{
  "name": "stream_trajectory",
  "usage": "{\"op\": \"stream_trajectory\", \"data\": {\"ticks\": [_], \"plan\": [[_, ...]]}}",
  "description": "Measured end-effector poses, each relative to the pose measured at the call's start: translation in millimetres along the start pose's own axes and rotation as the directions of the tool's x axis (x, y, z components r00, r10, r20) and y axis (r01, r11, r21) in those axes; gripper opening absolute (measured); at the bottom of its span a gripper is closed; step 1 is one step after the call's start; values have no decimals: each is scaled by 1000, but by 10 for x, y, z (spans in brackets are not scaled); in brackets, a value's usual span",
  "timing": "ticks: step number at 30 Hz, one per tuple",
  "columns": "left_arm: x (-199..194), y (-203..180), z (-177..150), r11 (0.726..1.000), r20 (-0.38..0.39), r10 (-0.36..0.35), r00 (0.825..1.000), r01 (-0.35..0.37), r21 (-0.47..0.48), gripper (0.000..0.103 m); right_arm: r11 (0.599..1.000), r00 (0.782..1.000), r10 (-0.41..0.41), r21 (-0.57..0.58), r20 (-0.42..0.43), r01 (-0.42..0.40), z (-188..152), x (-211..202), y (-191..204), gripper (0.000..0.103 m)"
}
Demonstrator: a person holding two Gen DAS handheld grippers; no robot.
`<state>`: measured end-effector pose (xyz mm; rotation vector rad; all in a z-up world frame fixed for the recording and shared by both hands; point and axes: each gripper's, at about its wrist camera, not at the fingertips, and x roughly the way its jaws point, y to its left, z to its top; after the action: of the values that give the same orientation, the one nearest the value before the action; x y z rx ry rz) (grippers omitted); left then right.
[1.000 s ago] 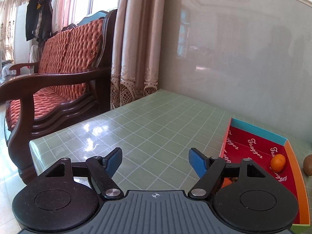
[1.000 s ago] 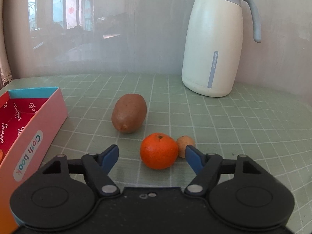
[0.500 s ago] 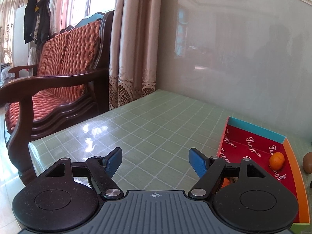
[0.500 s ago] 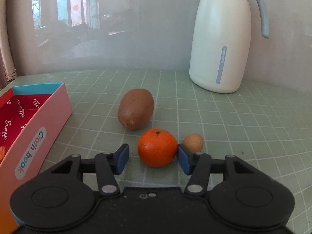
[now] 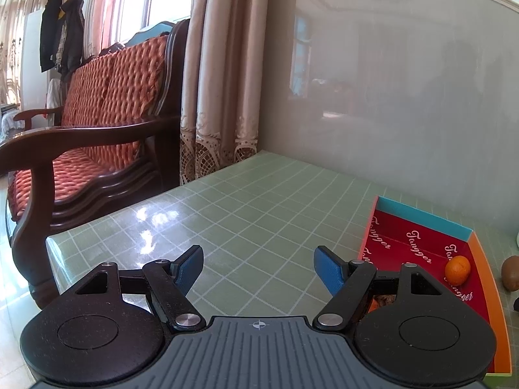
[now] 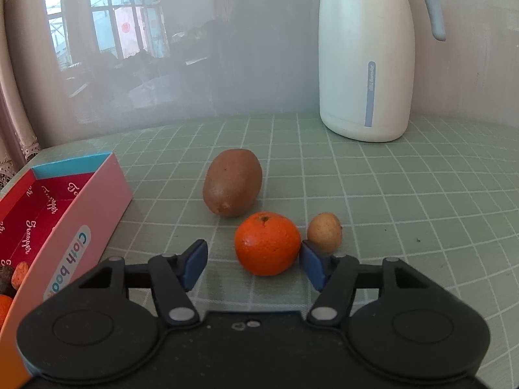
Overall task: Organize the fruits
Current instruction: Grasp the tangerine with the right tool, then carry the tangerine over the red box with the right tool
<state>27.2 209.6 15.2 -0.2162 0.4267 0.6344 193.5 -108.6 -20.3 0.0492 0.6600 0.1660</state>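
The left claw (image 5: 258,269) hangs open, tilted downward, with nothing between its pads. The right claw (image 6: 253,262) tilts downward too, its jaws opening.

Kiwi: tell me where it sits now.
Right wrist view: the kiwi lies on the table centre, just behind the orange, right of the box.

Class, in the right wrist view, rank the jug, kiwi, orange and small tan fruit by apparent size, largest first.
1. jug
2. kiwi and orange: alike; the orange sits nearer, so unsure.
3. small tan fruit
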Motion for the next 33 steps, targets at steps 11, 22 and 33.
{"op": "stream_trajectory", "data": {"ticks": [11,22,33], "plan": [[-1,10,10,1000,-2,-3,1000,3,-8,75,999,999,46,17,1,-46,-8,-9,-8,41],[11,47,17,1000,-6,13,1000,-13,-16,75,995,996,77,-71,47,-74,-6,-204,205,41],[4,193,18,997,-28,39,999,-41,-72,82,951,959,262,-199,113,-236,6,-551,606,41]]}}
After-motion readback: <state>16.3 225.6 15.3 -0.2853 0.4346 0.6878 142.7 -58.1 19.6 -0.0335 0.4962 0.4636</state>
